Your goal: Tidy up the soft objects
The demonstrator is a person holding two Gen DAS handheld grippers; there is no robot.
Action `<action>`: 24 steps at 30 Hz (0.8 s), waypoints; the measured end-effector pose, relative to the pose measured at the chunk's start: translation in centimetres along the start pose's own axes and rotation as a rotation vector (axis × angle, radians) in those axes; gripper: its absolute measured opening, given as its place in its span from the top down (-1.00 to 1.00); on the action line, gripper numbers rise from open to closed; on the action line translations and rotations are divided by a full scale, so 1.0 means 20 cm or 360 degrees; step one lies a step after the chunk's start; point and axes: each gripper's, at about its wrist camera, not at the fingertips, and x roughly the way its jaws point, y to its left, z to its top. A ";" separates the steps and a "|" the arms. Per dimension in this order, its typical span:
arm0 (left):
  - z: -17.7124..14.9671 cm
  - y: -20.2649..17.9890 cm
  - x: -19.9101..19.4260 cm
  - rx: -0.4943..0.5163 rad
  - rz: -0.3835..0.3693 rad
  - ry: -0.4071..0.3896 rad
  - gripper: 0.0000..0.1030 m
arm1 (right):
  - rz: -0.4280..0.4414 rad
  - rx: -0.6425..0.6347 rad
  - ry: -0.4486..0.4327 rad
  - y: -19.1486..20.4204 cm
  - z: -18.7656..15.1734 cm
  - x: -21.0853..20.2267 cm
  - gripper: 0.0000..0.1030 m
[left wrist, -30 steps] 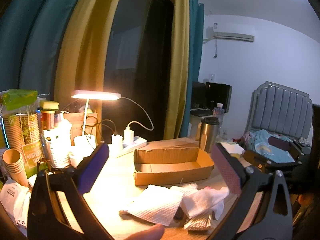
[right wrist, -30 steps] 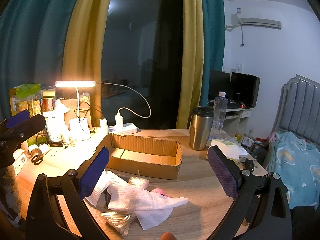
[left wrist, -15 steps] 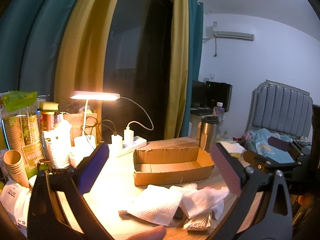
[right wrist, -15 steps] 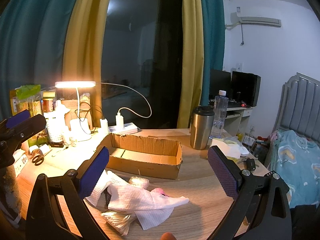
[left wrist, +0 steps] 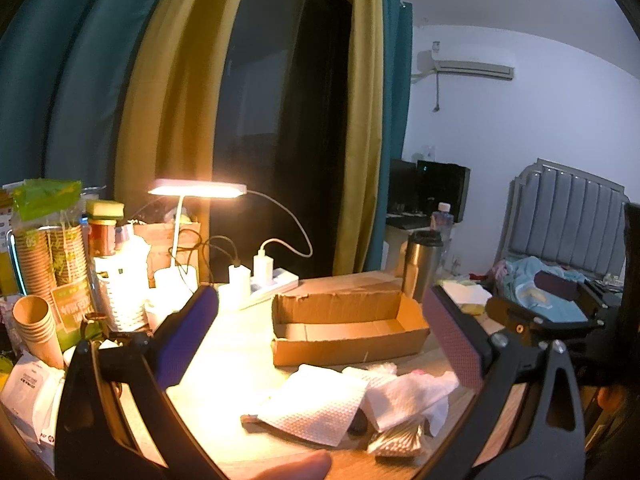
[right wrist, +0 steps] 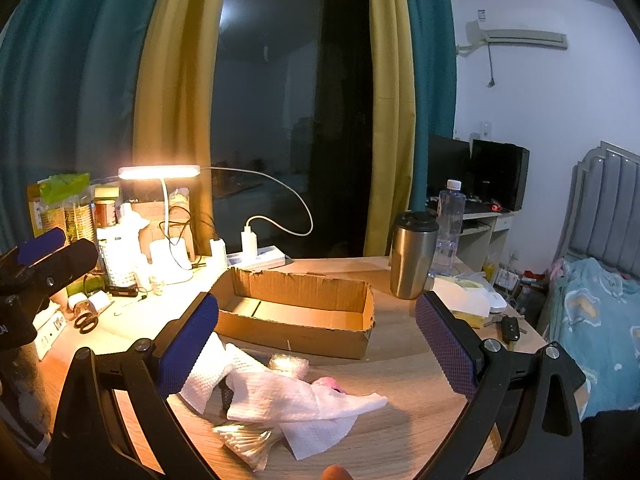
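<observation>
Lamplit surface [right wrist: 400, 420] ahead of both wide-open, empty grippers: paper towels [right wrist: 288, 398] heaped just below, cardboard box [right wrist: 296, 312] beyond bare, sorting seemingly unstarted.

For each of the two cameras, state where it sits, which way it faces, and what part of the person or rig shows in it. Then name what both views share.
Left wrist: on the left gripper, open, facing across the desk at the cardboard box and paper towels; a fingertip shows at the bottom, the right gripper at right.
Right wrist: on the right gripper, open, facing the same box from further right; the left gripper shows at left.
Shared: box, towels, desk lamp, steel tumbler.
</observation>
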 end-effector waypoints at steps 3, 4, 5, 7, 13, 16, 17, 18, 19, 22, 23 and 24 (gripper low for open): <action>0.00 0.00 0.00 0.0000 -0.0001 0.0000 -0.99 | 0.0009 0.0013 0.0005 0.00 -0.01 -0.01 -0.95; 0.00 -0.01 0.00 0.0002 -0.0004 0.0000 -0.99 | 0.0008 0.0015 0.0006 0.00 -0.01 -0.01 -0.95; 0.00 -0.02 -0.01 0.0006 -0.0008 -0.0001 -0.99 | 0.0005 0.0014 0.0004 0.00 -0.01 -0.01 -0.95; 0.00 -0.02 -0.02 0.0007 -0.0013 -0.0002 -0.99 | 0.0008 0.0017 0.0004 -0.01 -0.01 -0.01 -0.95; 0.00 -0.01 -0.01 0.0000 -0.0009 -0.0001 -0.99 | 0.0008 0.0016 0.0004 -0.01 -0.01 -0.01 -0.95; -0.01 -0.01 0.01 0.0002 -0.0006 0.0023 -0.99 | 0.0007 0.0022 0.0010 -0.02 -0.02 -0.01 -0.95; -0.02 -0.01 0.02 0.0004 -0.0008 0.0046 -0.99 | 0.0004 0.0025 0.0020 -0.02 -0.03 -0.01 -0.95; -0.03 -0.01 0.03 0.0006 -0.0007 0.0064 -0.99 | -0.0001 0.0030 0.0038 -0.03 -0.04 0.00 -0.95; -0.04 -0.01 0.05 0.0006 -0.0005 0.0088 -0.99 | -0.0005 0.0035 0.0058 -0.04 -0.05 0.02 -0.95; -0.09 -0.01 0.12 0.0022 0.0018 0.0172 -0.99 | -0.0015 0.0052 0.0125 -0.08 -0.09 0.06 -0.95; -0.10 -0.01 0.15 0.0031 0.0035 0.0211 -0.99 | -0.0020 0.0056 0.0152 -0.09 -0.11 0.08 -0.95; -0.12 0.00 0.18 0.0033 0.0038 0.0242 -0.99 | -0.0023 0.0059 0.0173 -0.10 -0.12 0.10 -0.95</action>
